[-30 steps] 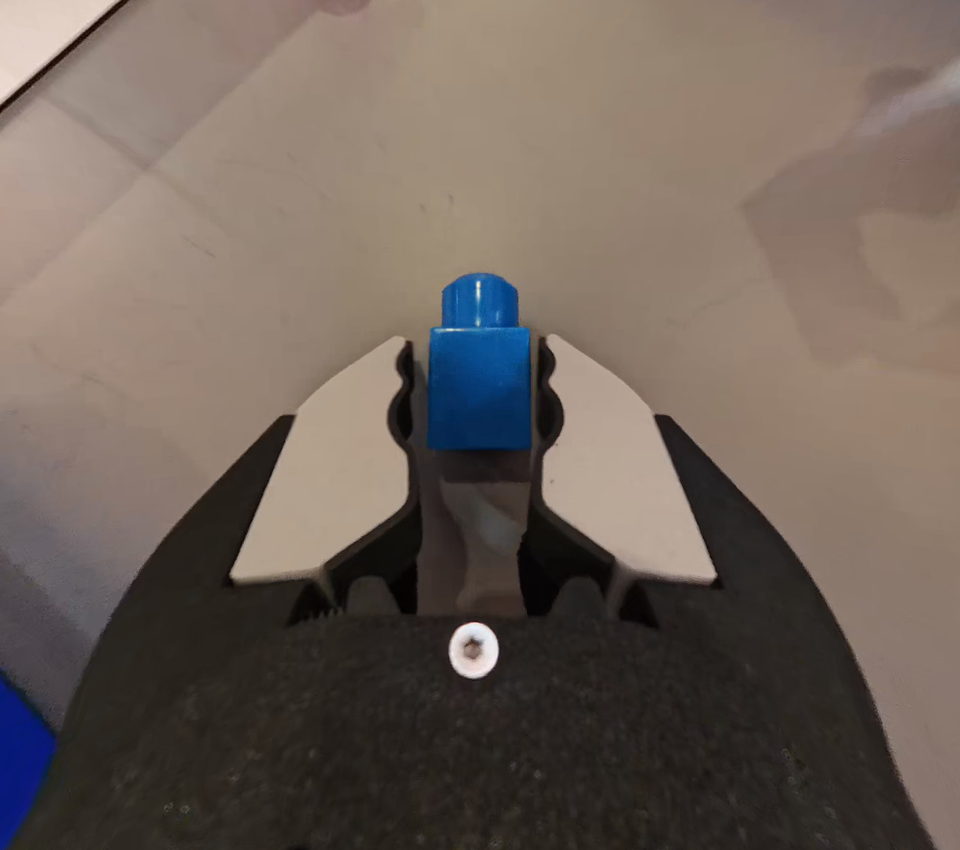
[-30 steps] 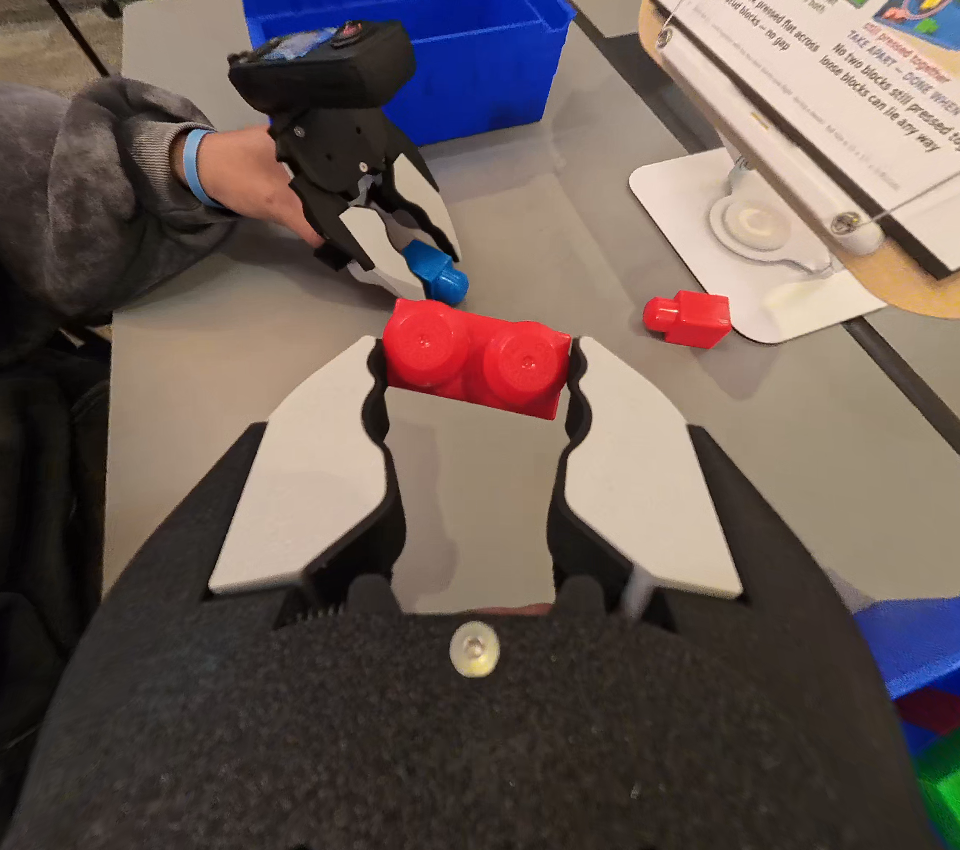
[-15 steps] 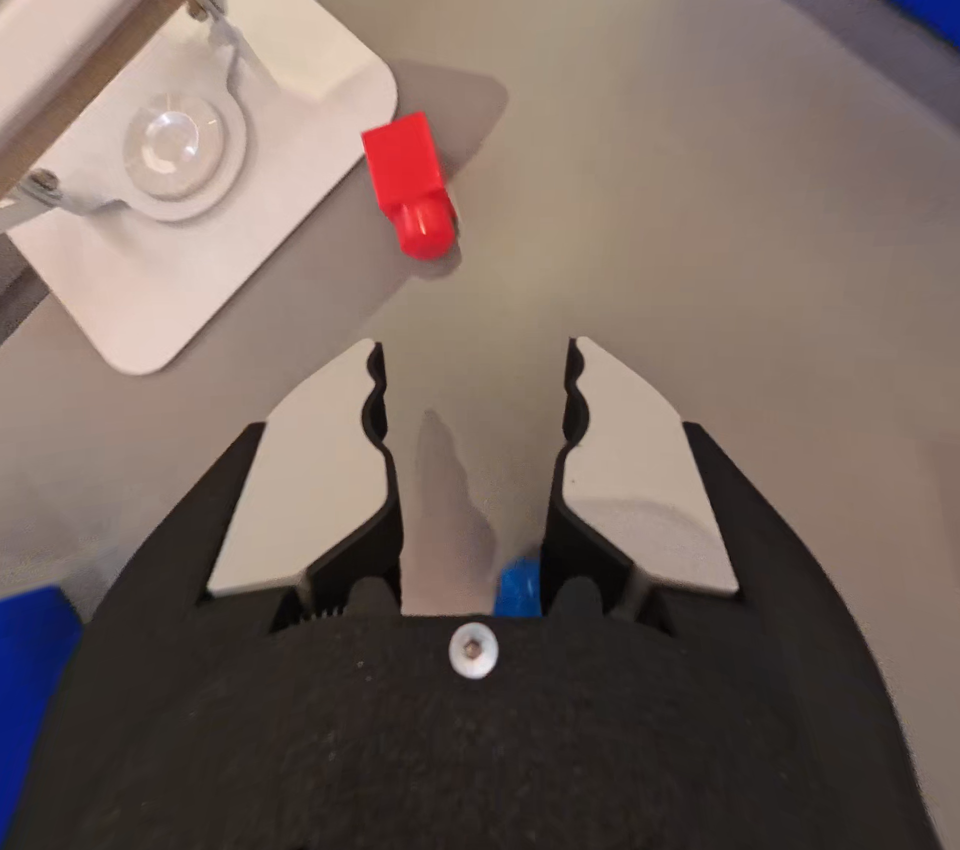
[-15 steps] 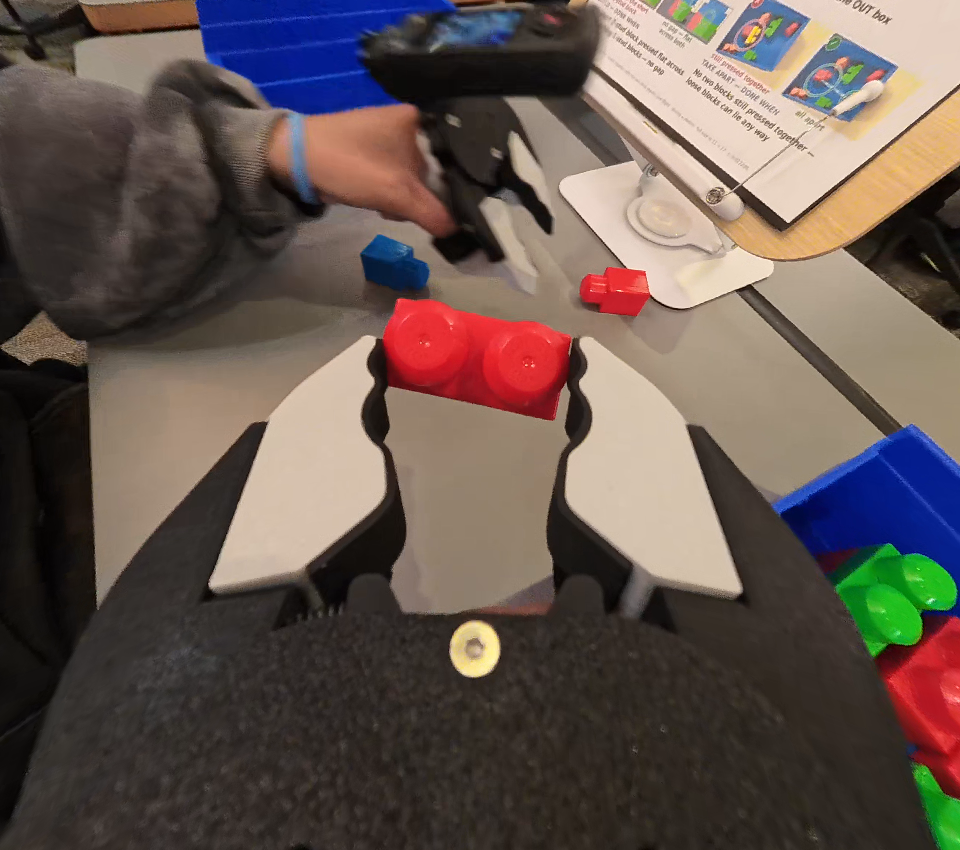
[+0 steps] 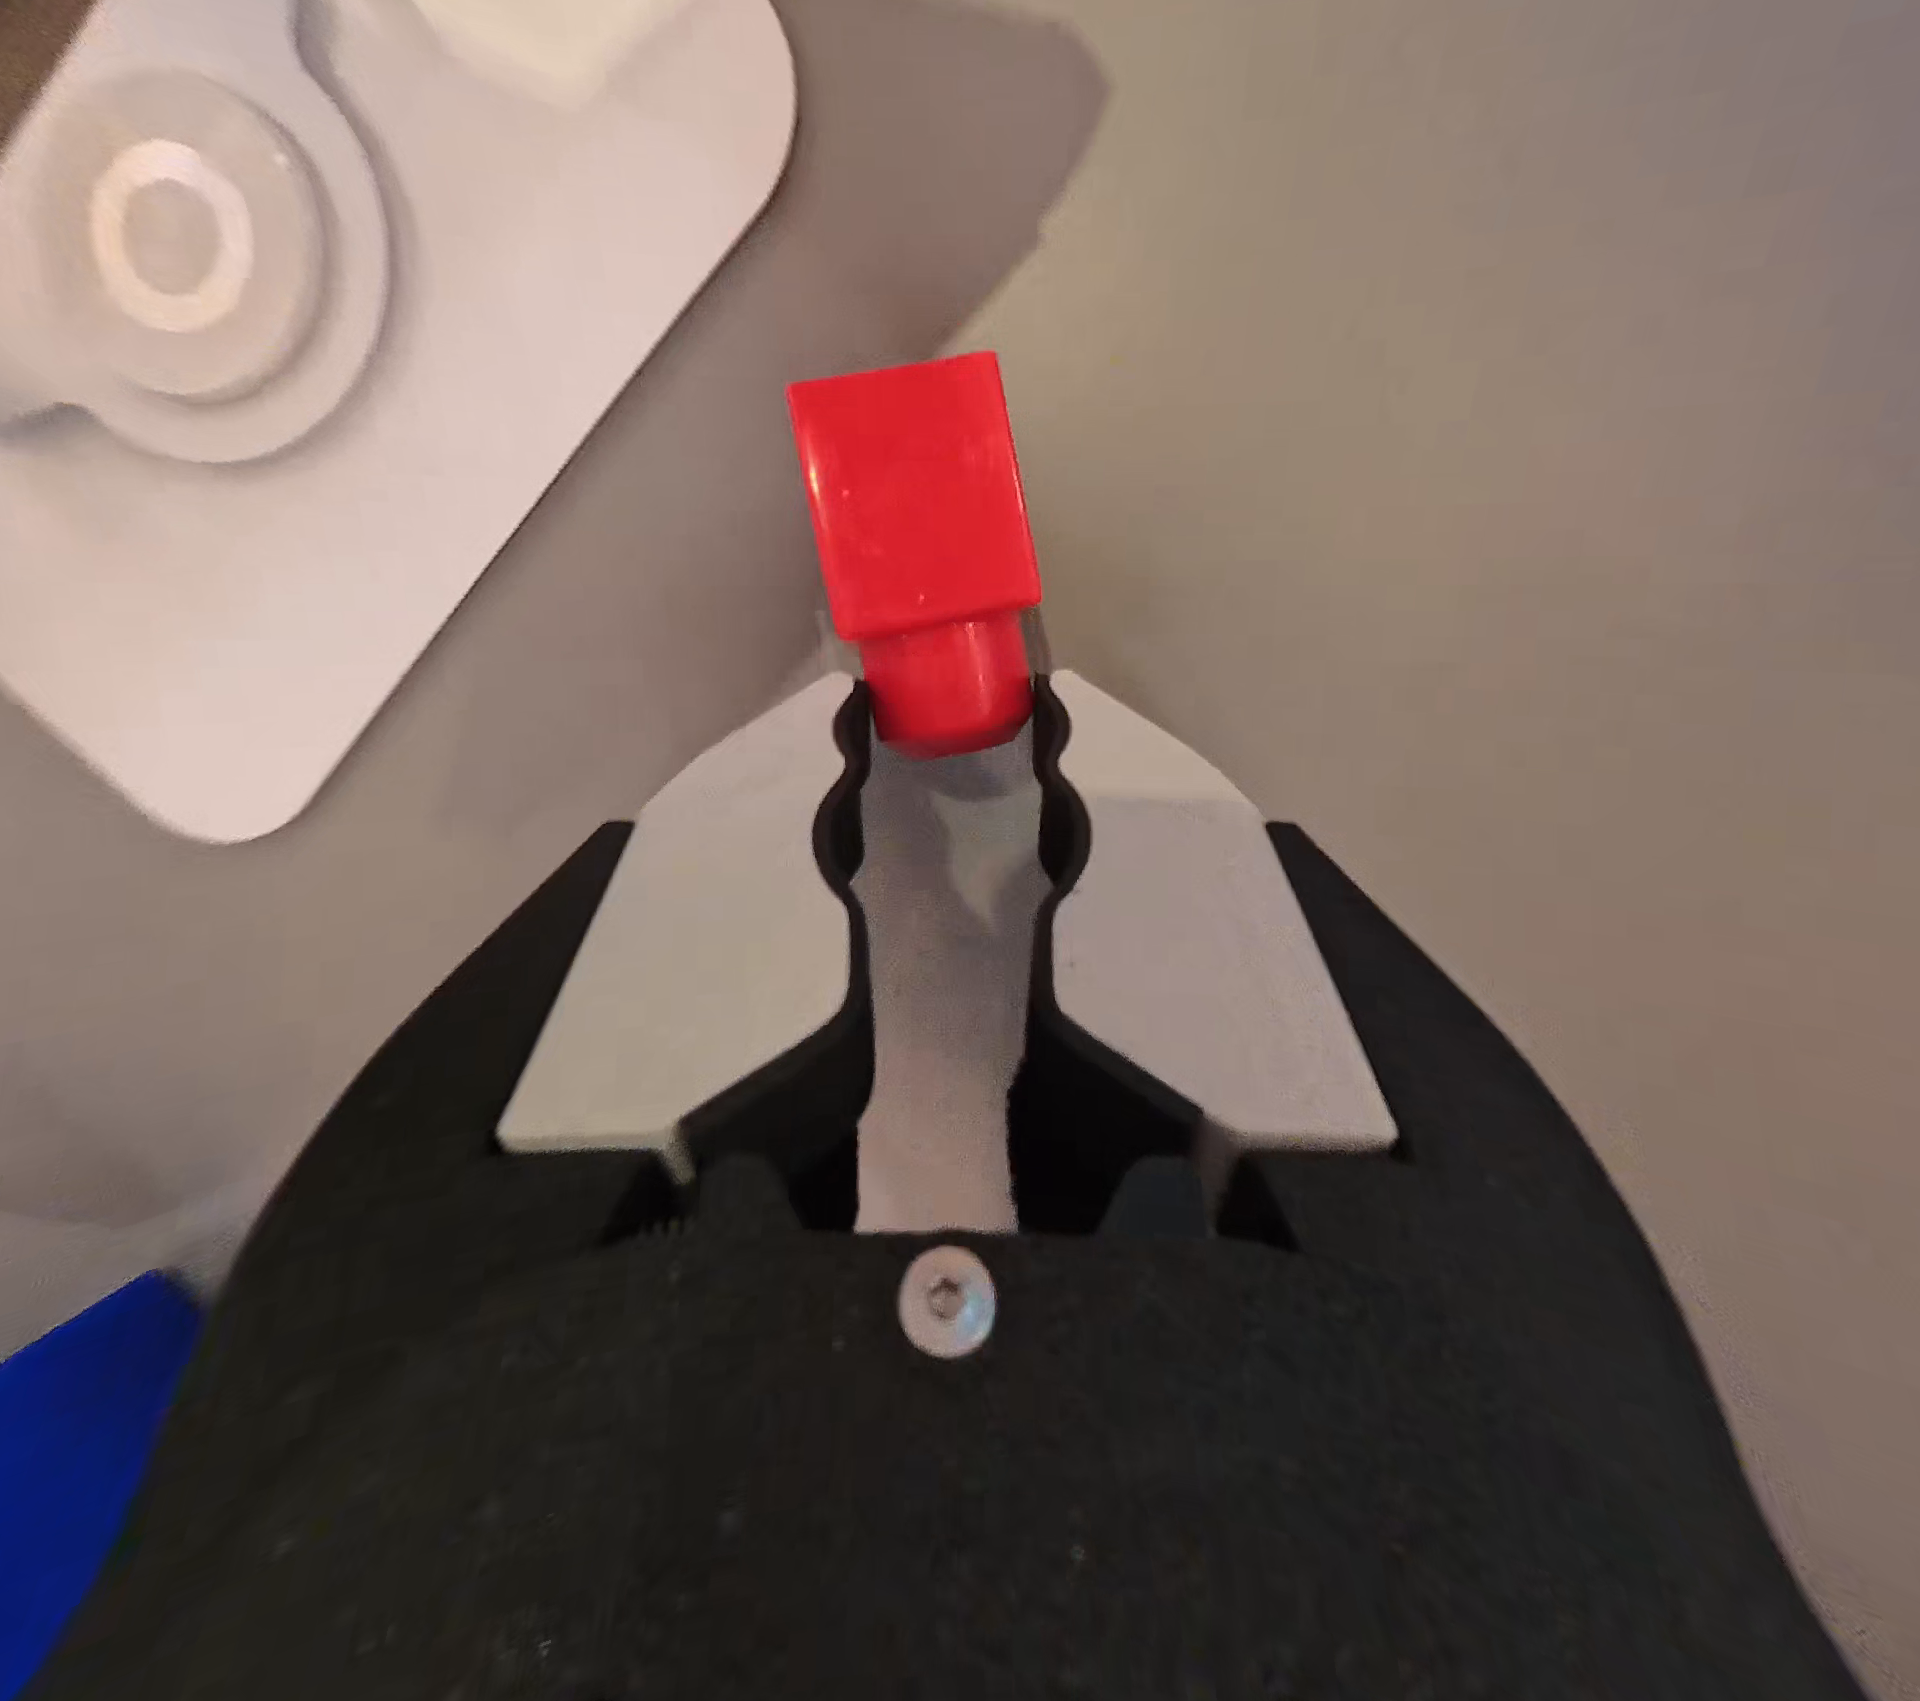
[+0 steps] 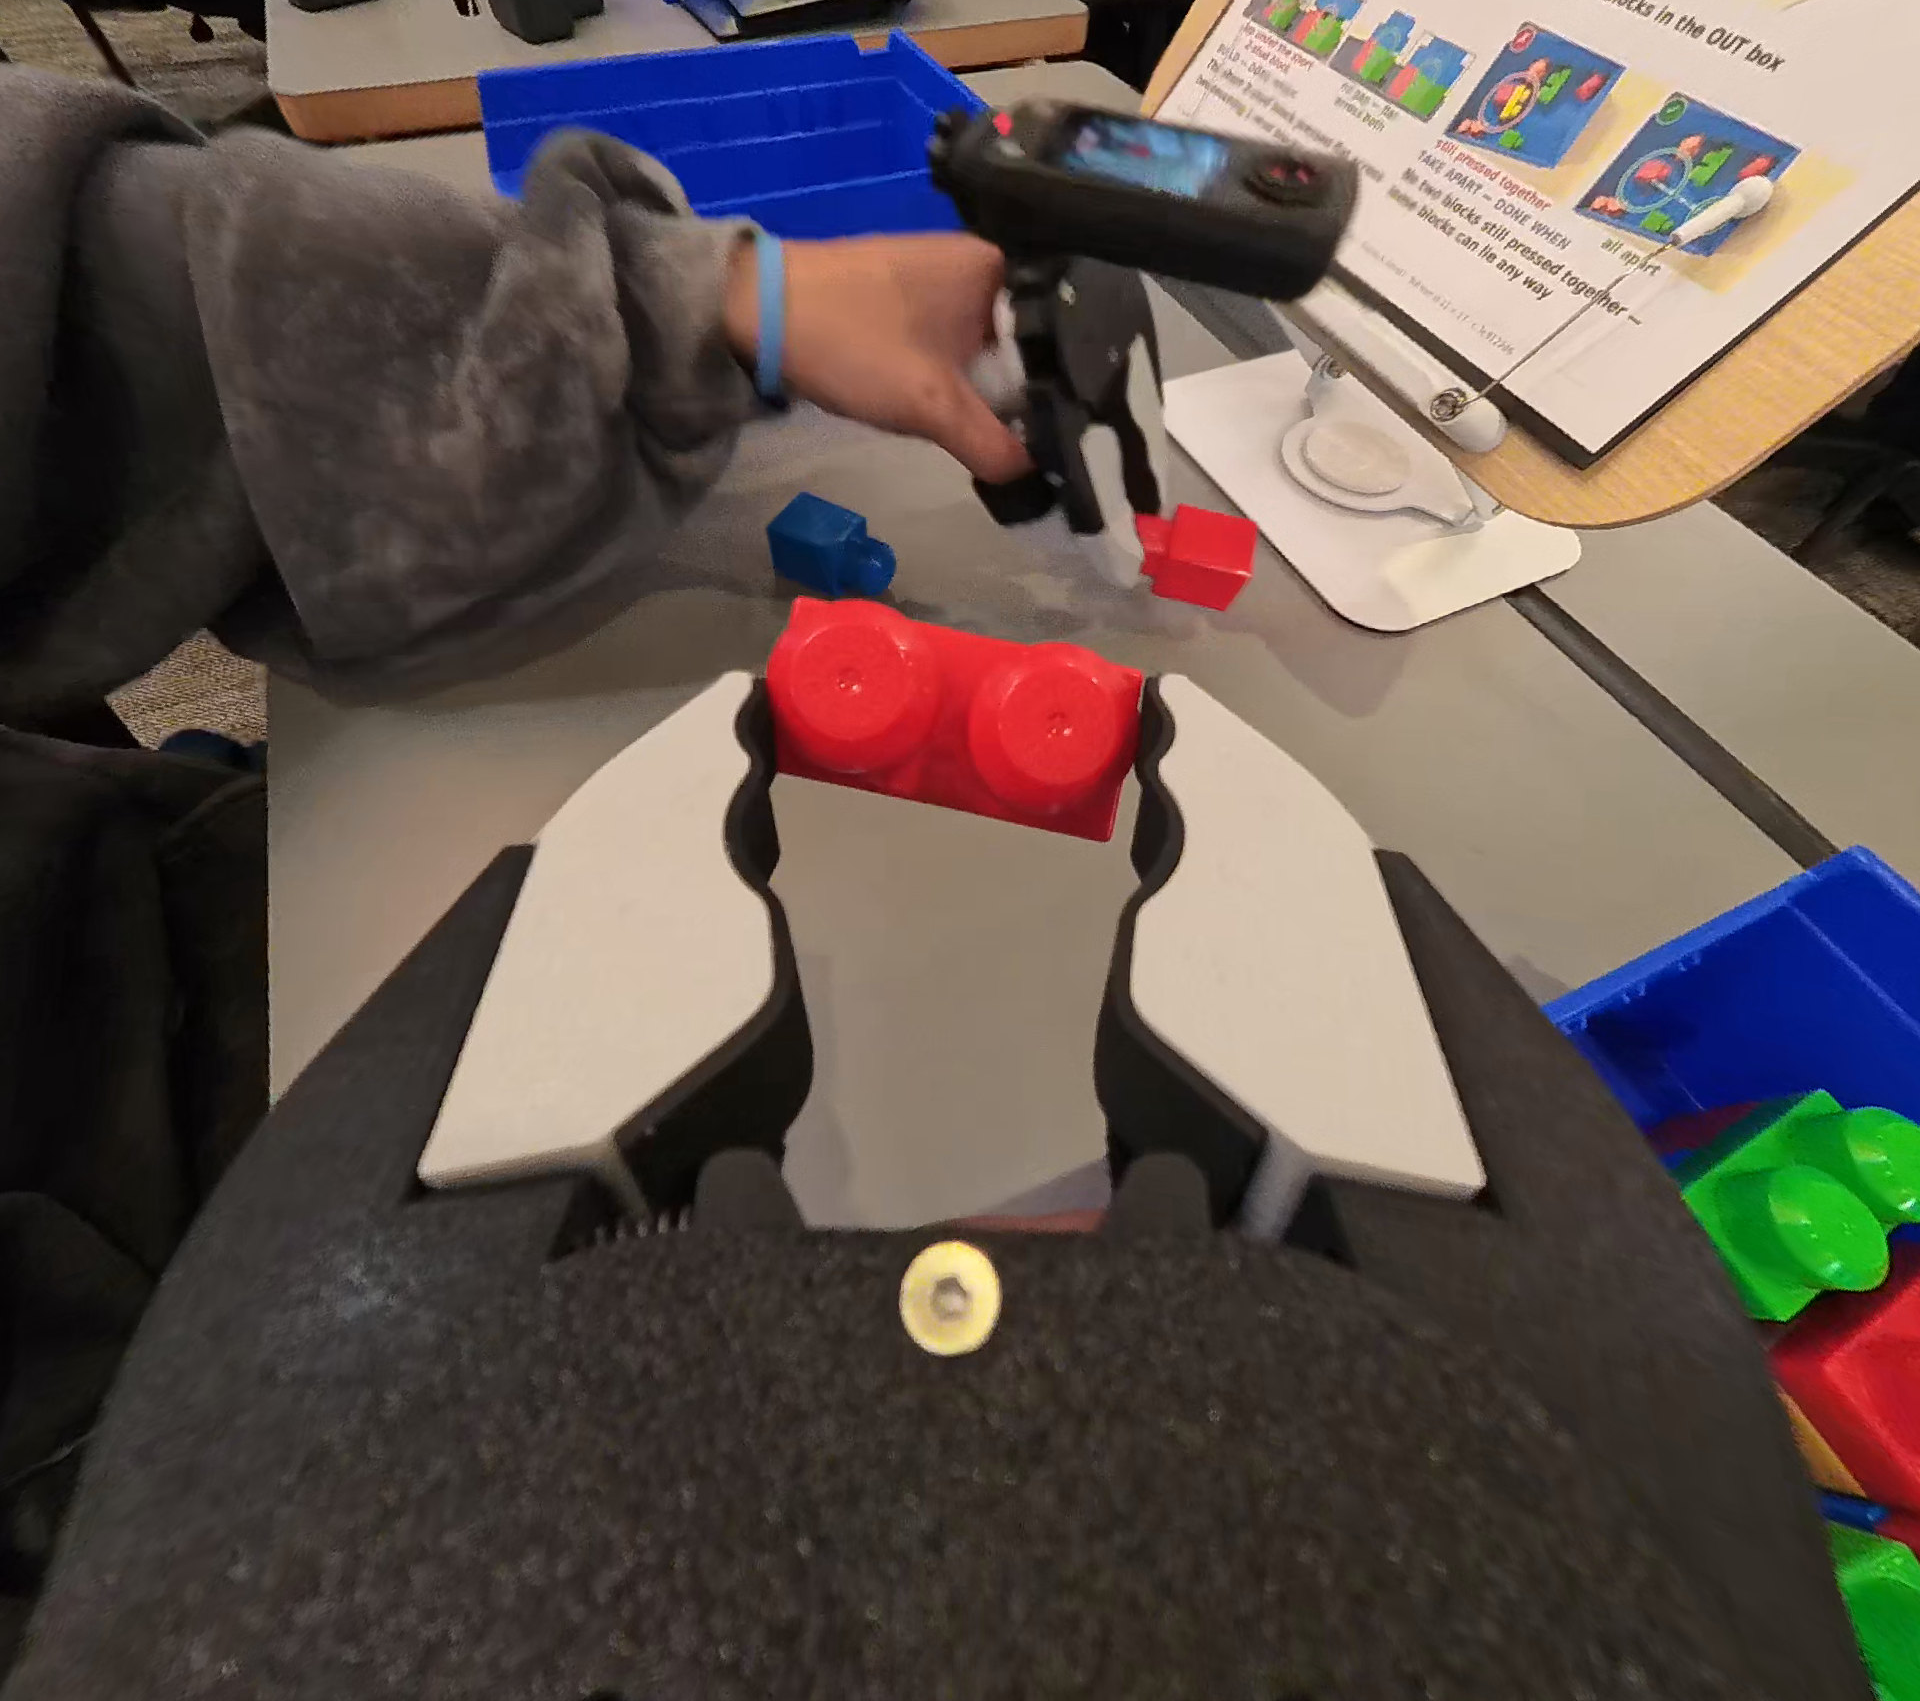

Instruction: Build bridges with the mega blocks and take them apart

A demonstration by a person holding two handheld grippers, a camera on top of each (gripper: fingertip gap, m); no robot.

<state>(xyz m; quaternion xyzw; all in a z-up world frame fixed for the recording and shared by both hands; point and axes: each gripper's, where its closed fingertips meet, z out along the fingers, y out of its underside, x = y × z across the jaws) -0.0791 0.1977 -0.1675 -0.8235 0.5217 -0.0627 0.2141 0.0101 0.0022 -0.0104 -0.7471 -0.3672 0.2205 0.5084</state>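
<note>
Left tongs closing on the small red block, right tongs holding the long one

My left gripper (image 5: 943, 695) pinches the small red block (image 5: 914, 498) by its stud, on the table (image 6: 1351, 768) beside the stand's white base (image 5: 416, 301). My right gripper (image 6: 951, 737) clamps the two-stud red block (image 6: 951, 721) end to end. Light, stiff, slick plastic; flat sides would hold better. Motion blur hides how firm the left grip is.

A small red one-stud block (image 5: 914, 508) lies on its side, stud pinched between gripper fingertips. A red two-stud block (image 6: 951, 721) is held aloft, slightly tilted. A blue one-stud block (image 6: 826, 545) lies sideways on the table.
</note>
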